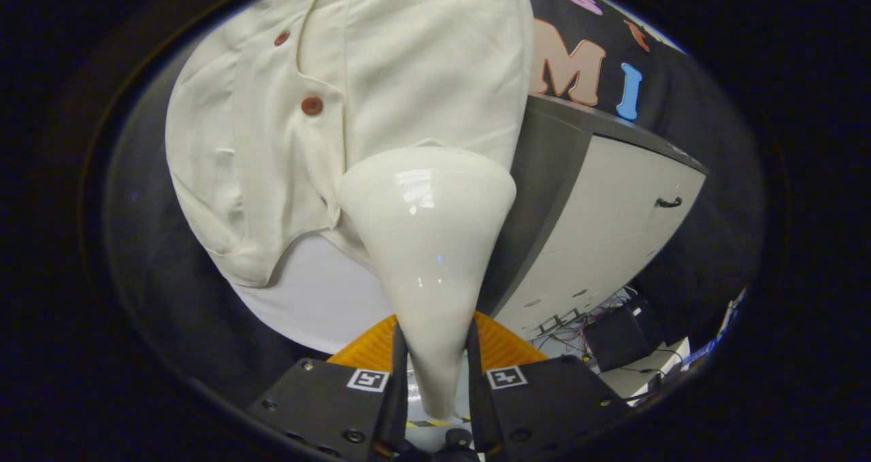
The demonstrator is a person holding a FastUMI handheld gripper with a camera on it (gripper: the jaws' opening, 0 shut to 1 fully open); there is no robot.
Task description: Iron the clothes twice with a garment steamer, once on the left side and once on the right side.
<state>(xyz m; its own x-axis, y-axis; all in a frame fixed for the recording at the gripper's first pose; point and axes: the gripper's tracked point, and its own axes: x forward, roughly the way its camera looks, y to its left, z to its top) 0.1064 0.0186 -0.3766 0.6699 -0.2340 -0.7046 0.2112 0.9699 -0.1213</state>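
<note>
Gripper (435, 370) clenched on steamer (427, 244) at lower centre, head against the shirt (381, 88) hanging across upper centre, right of the buttons (311, 105); risk: glossy tapered handle may slip, dragging the head off the fabric.

Gripper (435, 380), seen from its own camera. Two flat, dark body plates flank a central gap; each plate carries a small square black-and-white fiducial marker near its inner top corner. Round screw heads dot the plate faces and lower margins. A ribbed orange part rises behind the plates, arched across the midline. The fingers (400, 387) are thin upright strips. A dark rounded knob sits low at centre.
</note>
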